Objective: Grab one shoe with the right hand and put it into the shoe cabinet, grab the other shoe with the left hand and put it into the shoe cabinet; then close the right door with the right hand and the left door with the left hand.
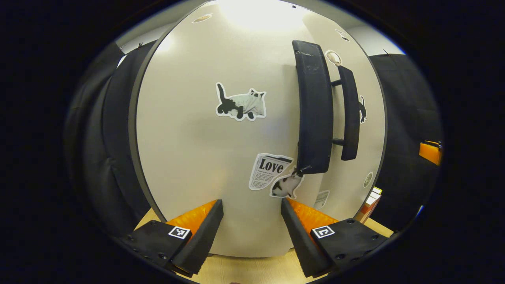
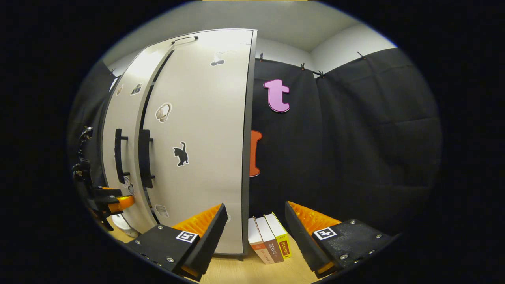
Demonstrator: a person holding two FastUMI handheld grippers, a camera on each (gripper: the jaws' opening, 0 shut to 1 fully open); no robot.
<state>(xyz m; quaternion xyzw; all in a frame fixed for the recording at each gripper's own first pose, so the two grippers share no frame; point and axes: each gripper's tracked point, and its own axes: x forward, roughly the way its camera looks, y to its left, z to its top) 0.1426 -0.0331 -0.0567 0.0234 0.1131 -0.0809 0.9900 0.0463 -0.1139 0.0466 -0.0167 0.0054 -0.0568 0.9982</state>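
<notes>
In front of the left gripper (image 1: 251, 228) the left door (image 1: 205, 150) of the shoe cabinet (image 2: 236, 138) is seen close up, its pale face marked with cat stickers, and its dark handle (image 1: 314, 110) stands upright to the right of centre. The jaws of this gripper are spread wide and hold nothing; the door face lies between and just beyond them. In the right gripper view the cabinet is seen from its right side, with the right door (image 2: 197, 150) and its handle (image 2: 145, 157) lying almost flush; whether a narrow gap is left at the meeting edge cannot be told. The right gripper (image 2: 255, 232) is also wide apart and empty, aimed past the cabinet's corner at three books (image 2: 270, 238) standing on the worktop (image 2: 244, 272). No shoe is seen, so both are judged to be inside the cabinet.

The step in hand is judged to be the closing of the left door. It is best done by a flat, steady push on the panel near the handle side, away from the hinge, so that little force is needed. The push should be carried through until the two handles stand level. A slam is to be avoided, since the door could rebound.
</notes>
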